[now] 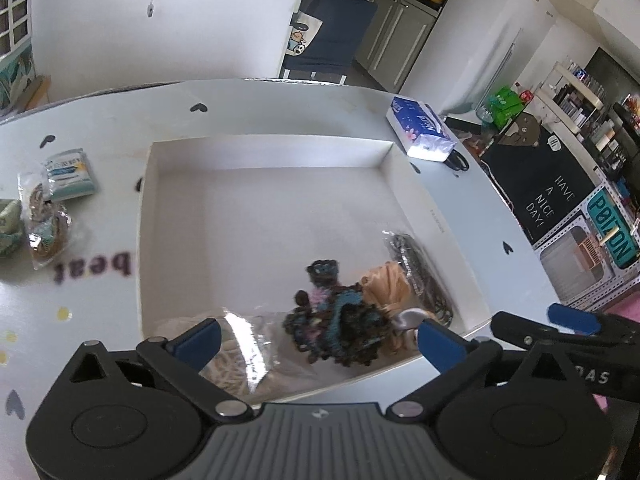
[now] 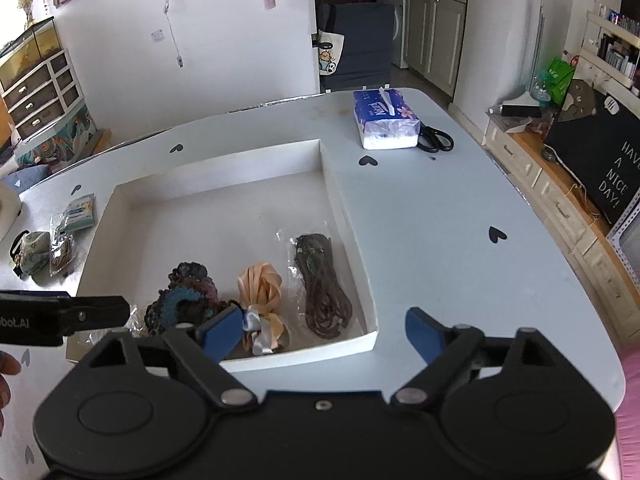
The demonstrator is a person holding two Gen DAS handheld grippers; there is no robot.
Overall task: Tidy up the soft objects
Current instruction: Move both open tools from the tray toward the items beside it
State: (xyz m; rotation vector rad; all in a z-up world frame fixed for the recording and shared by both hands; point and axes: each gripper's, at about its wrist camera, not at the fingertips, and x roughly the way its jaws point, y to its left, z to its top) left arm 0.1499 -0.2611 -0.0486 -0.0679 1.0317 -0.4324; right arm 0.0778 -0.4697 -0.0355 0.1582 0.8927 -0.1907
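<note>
I hold my left gripper [image 1: 316, 344] over the near edge of the white tray [image 2: 348, 216], its blue fingers [image 1: 198, 342] spread wide with nothing between them, and my right gripper [image 2: 324, 334] hangs just beside it over the tray's near right corner, its fingers spread just as wide and empty. Inside the tray, along its near wall, lie the soft things: a clear bag of pale cord [image 1: 236, 360] at the near left corner, then a dark crocheted piece [image 2: 184, 296] in blue, brown and pink, a peach ribbon bundle [image 2: 262, 292] tied with silver, and a bagged coil of dark brown cord [image 2: 322, 284] near the right wall. Left of the tray, on the table [image 2: 460, 216], wait a small teal packet [image 2: 82, 210], a bag of braided bits [image 2: 62, 250] and a patterned fabric pouch [image 2: 34, 250]. Beyond the tray's far right corner sit a blue tissue pack [image 2: 386, 120] and black scissors [image 2: 436, 139] touching it.
</note>
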